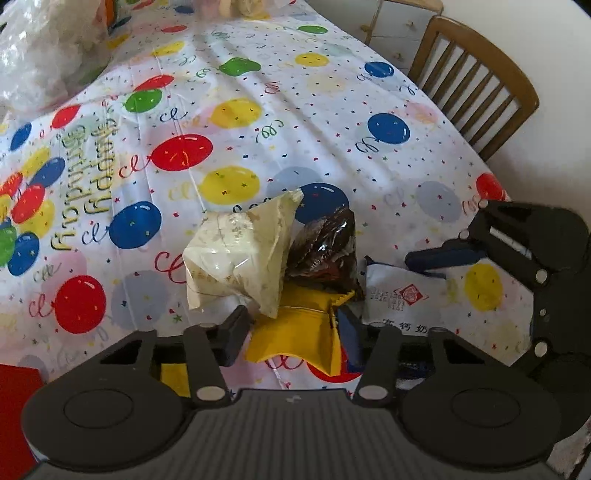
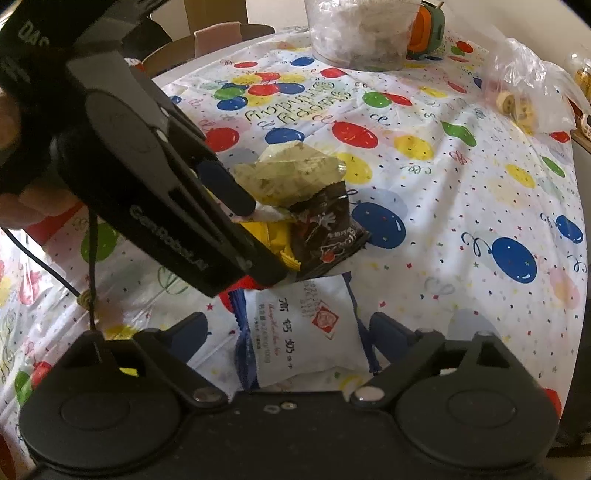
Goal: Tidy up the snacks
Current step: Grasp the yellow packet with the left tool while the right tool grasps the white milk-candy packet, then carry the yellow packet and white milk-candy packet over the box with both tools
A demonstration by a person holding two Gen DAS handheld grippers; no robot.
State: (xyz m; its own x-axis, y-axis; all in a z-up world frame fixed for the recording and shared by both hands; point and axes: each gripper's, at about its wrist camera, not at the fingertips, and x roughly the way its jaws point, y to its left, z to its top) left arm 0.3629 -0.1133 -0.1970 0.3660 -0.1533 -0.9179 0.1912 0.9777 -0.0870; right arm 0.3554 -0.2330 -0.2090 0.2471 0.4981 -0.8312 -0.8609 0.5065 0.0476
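Several snack packets lie heaped on the balloon tablecloth [image 1: 332,122]. My left gripper [image 1: 293,332] points down with its pads against a yellow packet [image 1: 295,328], which buckles between them. A cream packet [image 1: 236,258] and a dark brown packet [image 1: 325,251] rest just beyond it. In the right wrist view the left gripper [image 2: 258,240] reaches in from the upper left, over the yellow packet [image 2: 275,230]. My right gripper [image 2: 290,328] straddles a white packet with red and blue print [image 2: 303,332]; there is a gap at its left finger, so it is open.
A clear plastic tub [image 2: 362,33] and a clear bag of round snacks [image 2: 524,92] stand at the table's far side. A wooden chair [image 1: 476,85] is at one edge. A red flat object [image 1: 14,398] lies near the left gripper.
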